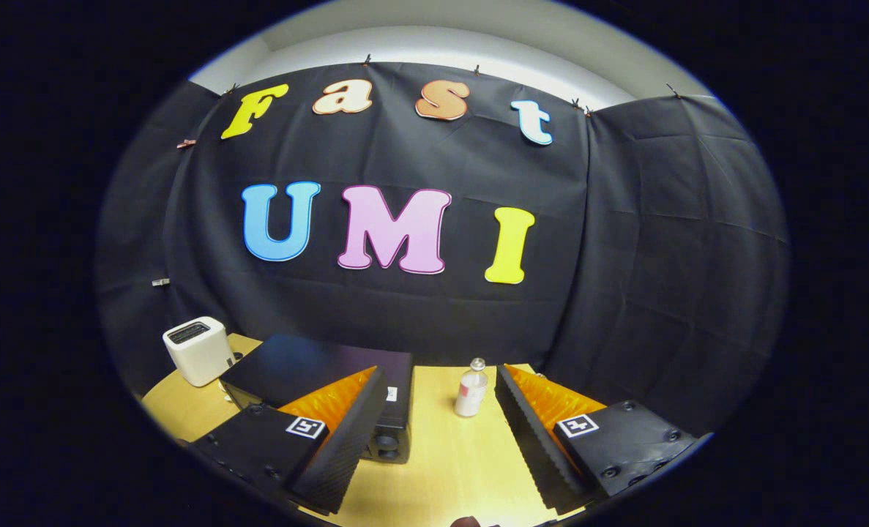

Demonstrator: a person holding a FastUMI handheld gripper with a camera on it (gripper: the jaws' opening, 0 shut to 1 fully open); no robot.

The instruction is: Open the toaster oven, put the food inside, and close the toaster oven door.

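- The gripper [440,432] sits raised over the light wooden tabletop [441,468], tilted a bit upward, its black ribbed fingers [346,446] spread wide with nothing between them.
- The boxy black toaster oven [317,373] stands just ahead, partly behind the left finger, door looks shut.
- A small clear plastic bottle [471,389] stands upright by the right finger.
- A white box-shaped toaster [198,350] sits left of the oven.

One toaster oven [324,380], one bottle [471,389], one white box [198,350], perhaps a toaster

Gripper [440,410] fingers spread over table [441,454], toaster oven [317,373] beyond the left one.
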